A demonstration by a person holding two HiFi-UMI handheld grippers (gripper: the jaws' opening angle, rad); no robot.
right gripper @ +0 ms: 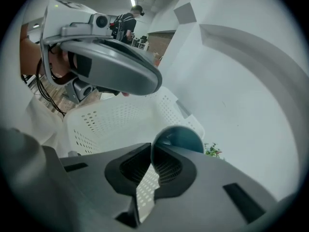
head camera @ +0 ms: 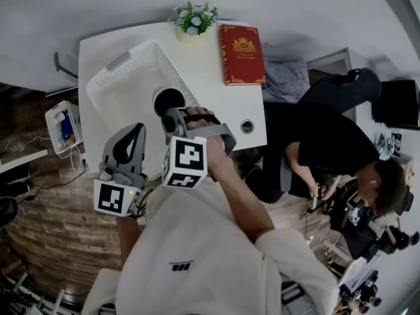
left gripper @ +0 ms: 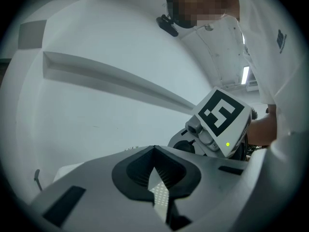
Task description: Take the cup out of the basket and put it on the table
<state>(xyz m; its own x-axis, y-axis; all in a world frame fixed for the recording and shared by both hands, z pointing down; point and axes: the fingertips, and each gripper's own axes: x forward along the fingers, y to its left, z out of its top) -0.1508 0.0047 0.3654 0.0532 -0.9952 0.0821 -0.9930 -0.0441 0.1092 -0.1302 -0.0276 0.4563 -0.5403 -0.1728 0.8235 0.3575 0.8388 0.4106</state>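
The cup, white-rimmed with a dark inside, hangs tilted over the near right corner of the white perforated basket. My right gripper is shut on its rim. In the right gripper view the jaws pinch the cup's wall, and its blue-green inside shows just past them, with the basket behind. My left gripper stands at the basket's near side, left of the right one, with its jaws together and nothing in them. The left gripper view shows the right gripper's marker cube.
The basket stands on a white table. At its far edge are a red book and a small flower pot. A small round object lies near the right front corner. A person sits to the right.
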